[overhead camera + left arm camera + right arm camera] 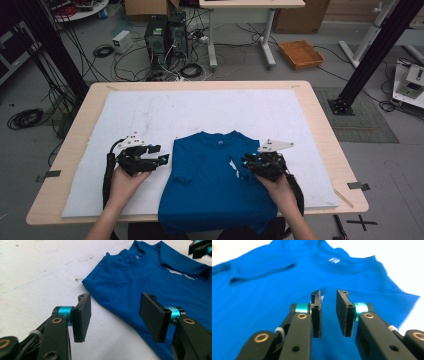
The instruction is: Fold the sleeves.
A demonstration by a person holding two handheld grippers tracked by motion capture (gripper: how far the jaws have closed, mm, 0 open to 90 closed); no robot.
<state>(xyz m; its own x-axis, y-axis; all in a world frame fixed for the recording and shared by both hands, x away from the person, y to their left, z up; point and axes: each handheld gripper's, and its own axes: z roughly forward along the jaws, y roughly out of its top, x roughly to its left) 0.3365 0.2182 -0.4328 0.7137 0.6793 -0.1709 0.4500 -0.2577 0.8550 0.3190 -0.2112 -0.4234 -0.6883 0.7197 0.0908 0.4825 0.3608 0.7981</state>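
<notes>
A blue T-shirt [212, 187] lies on the white mat [150, 115] covering the desk [320, 125], its hem hanging over the near edge, both sleeves already folded inward. The left gripper [157, 155] waits beside it, fingers wide and empty. The right gripper [246, 162] hovers over the folded sleeve, fingers narrow and holding nothing; the lengthwise fold appears left to do.

Left gripper [115, 315] gapes wide; right gripper [329, 312] narrowly parted.

A white mat [150, 115] covered a wooden table [320, 130]. Behind it, computer towers [165, 35] stood among tangled cables [125, 65] on the grey floor, near a second desk [250, 5], an orange tray [301, 54] and cardboard boxes [145, 7].
</notes>
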